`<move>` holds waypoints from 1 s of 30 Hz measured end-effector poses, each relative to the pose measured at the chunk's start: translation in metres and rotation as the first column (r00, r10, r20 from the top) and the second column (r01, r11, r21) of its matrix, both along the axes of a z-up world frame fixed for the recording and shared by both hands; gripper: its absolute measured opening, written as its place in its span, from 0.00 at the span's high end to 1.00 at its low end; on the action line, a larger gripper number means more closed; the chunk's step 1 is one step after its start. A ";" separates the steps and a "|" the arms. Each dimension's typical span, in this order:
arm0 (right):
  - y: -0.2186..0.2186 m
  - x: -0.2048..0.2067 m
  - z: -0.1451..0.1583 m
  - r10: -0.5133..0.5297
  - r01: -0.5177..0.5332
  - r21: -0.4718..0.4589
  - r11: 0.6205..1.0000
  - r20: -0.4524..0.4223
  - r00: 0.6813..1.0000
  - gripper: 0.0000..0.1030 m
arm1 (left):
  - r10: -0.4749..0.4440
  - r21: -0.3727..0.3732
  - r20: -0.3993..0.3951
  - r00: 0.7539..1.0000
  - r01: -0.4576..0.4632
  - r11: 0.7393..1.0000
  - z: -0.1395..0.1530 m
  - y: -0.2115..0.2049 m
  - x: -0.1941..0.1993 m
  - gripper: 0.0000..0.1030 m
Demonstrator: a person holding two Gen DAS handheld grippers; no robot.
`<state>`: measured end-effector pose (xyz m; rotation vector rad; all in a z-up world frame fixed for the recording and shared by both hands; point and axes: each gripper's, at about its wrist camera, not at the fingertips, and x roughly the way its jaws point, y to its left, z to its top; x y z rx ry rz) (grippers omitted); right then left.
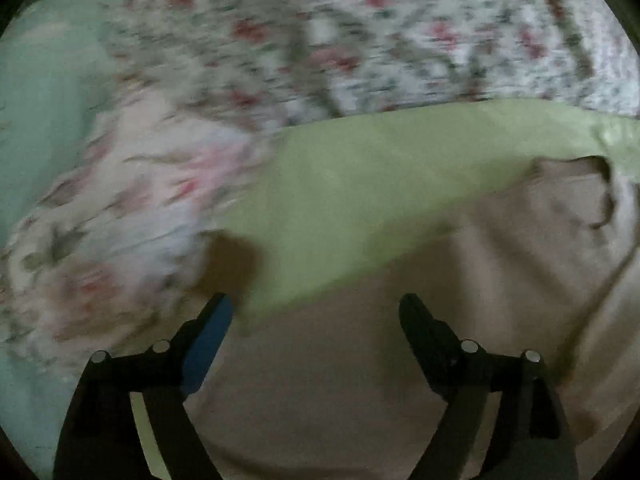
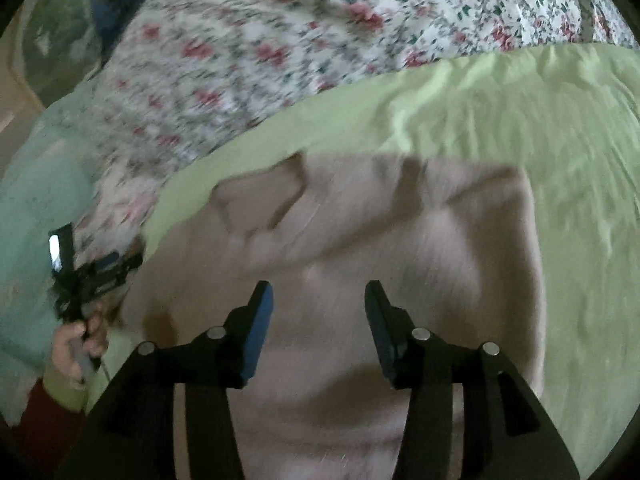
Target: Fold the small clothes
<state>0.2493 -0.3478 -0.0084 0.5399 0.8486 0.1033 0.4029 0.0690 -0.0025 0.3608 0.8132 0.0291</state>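
Beige garment (image 2: 360, 240), soft and creased, spread flat on light green sheet (image 2: 520, 120), one folded edge puckered at far left. Floral bedspread (image 2: 280, 40) beyond. Left claw (image 1: 316, 308) spread wide over garment's near edge, empty. Right claw (image 2: 319, 292) half open above cloth, gripping nothing.

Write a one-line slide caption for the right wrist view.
Right gripper, jaws open, poised over a beige garment spread on a light-green sheet.
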 end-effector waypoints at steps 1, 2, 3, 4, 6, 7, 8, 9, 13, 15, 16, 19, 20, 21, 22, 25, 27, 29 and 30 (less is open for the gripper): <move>0.006 -0.010 0.000 0.013 -0.013 0.007 1.000 -0.002 1.000 0.52 | 0.031 0.002 -0.005 1.000 -0.031 1.000 0.001 0.015 0.002 0.11; 0.014 -0.021 0.000 0.025 -0.025 0.011 1.000 -0.007 1.000 0.51 | 0.062 -0.005 -0.014 0.998 -0.062 0.998 0.001 0.031 0.006 0.08; 0.020 -0.029 -0.001 0.034 -0.034 0.011 0.999 -0.012 0.999 0.51 | 0.103 -0.023 -0.023 0.994 -0.104 0.994 0.001 0.052 0.012 0.08; 0.024 -0.035 -0.002 0.042 -0.042 0.012 0.999 -0.015 0.999 0.51 | 0.119 -0.039 -0.029 0.992 -0.120 0.992 0.000 0.064 0.016 0.08; 0.033 -0.049 -0.005 0.047 -0.047 0.014 0.999 -0.028 0.999 0.50 | 0.112 -0.068 -0.085 0.990 -0.118 0.991 -0.009 0.087 0.023 0.03; 0.036 -0.055 -0.008 0.045 -0.044 0.017 0.999 -0.038 0.998 0.50 | 0.125 -0.042 -0.101 0.987 -0.130 0.991 -0.015 0.091 0.026 0.03; 0.037 -0.062 -0.011 0.042 -0.041 0.022 0.999 -0.049 0.998 0.50 | 0.142 0.008 -0.112 0.983 -0.142 0.990 -0.025 0.095 0.031 0.04; 0.038 -0.065 -0.015 0.040 -0.038 0.032 0.999 -0.061 0.997 0.50 | 0.144 0.033 -0.123 0.982 -0.141 0.989 -0.032 0.097 0.034 0.25; 0.042 -0.073 -0.027 0.035 -0.031 0.047 0.998 -0.094 0.995 0.50 | 0.152 -0.087 -0.187 0.971 -0.170 0.982 -0.044 0.115 0.036 0.93; 0.043 -0.078 -0.027 0.036 -0.032 0.036 0.999 -0.092 0.995 0.50 | 0.133 -0.180 -0.145 0.981 -0.158 0.971 -0.028 0.118 0.024 0.93; 0.044 -0.079 -0.026 0.037 -0.034 0.036 0.999 -0.089 0.995 0.50 | 0.110 -0.231 -0.120 0.987 -0.135 0.964 -0.017 0.116 0.015 0.93; 0.043 -0.086 -0.020 0.036 -0.034 0.032 0.999 -0.069 0.997 0.50 | 0.020 -0.324 -0.037 0.999 -0.031 0.945 0.017 0.094 -0.014 0.93; 0.042 -0.089 -0.017 0.032 -0.030 0.030 0.999 -0.062 0.998 0.50 | -0.025 -0.357 -0.004 1.000 0.022 0.934 0.031 0.081 -0.027 0.93; 0.040 -0.090 -0.014 0.028 -0.027 0.031 0.999 -0.056 0.998 0.50 | -0.063 -0.387 0.019 0.998 0.066 0.920 0.042 0.068 -0.037 0.93; 0.039 -0.091 -0.013 0.025 -0.023 0.031 0.999 -0.053 0.998 0.50 | -0.093 -0.410 0.033 0.995 0.098 0.907 0.050 0.057 -0.046 0.93; 0.034 -0.097 -0.009 0.005 -0.003 0.034 0.999 -0.048 0.999 0.50 | -0.213 -0.494 0.072 0.974 0.221 0.841 0.070 0.005 -0.074 0.93; 0.031 -0.102 -0.007 -0.011 0.013 0.042 0.999 -0.045 0.999 0.50 | -0.303 -0.539 0.085 0.949 0.299 0.787 0.076 -0.040 -0.092 0.93; 0.027 -0.108 -0.006 -0.026 0.028 0.045 0.999 -0.043 0.999 0.50 | -0.383 -0.569 0.081 0.920 0.358 0.740 0.077 -0.081 -0.105 0.93; 0.026 -0.110 -0.005 -0.031 0.032 0.046 0.998 -0.042 0.999 0.50 | -0.417 -0.572 0.080 0.905 0.384 0.725 0.074 -0.103 -0.112 0.93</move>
